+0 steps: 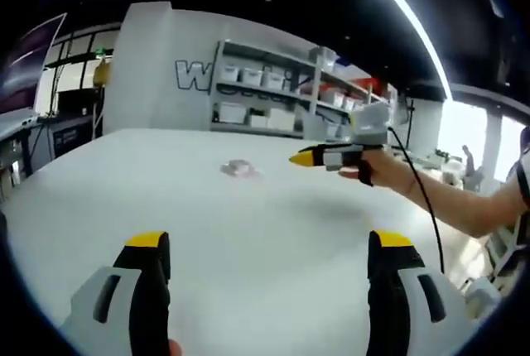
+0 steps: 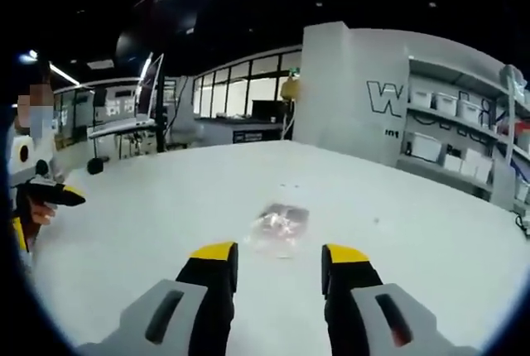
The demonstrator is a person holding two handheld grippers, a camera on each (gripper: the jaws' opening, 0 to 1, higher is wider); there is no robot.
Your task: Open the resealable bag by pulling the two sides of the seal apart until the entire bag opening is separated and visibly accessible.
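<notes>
A small clear resealable bag (image 2: 280, 225) lies flat on the white table (image 2: 431, 232), just ahead of my right gripper (image 2: 280, 258), whose black, yellow-tipped jaws stand open with nothing between them. From the left gripper view the same bag (image 1: 238, 168) lies farther off, mid-table. My left gripper (image 1: 269, 244) hovers over the table (image 1: 273, 290) with its jaws spread wide and bare. The right gripper (image 1: 331, 156) comes in from the right, held by a hand above the table to the right of the bag. The left gripper (image 2: 48, 194) appears at the far left, in a person's hand.
Shelves with white bins (image 1: 265, 95) and a white wall with large letters (image 2: 389, 95) stand beyond the table's far edge. Desks with monitors (image 2: 124, 124) lie further back. A black cable (image 1: 422, 199) trails from the right gripper along the person's forearm.
</notes>
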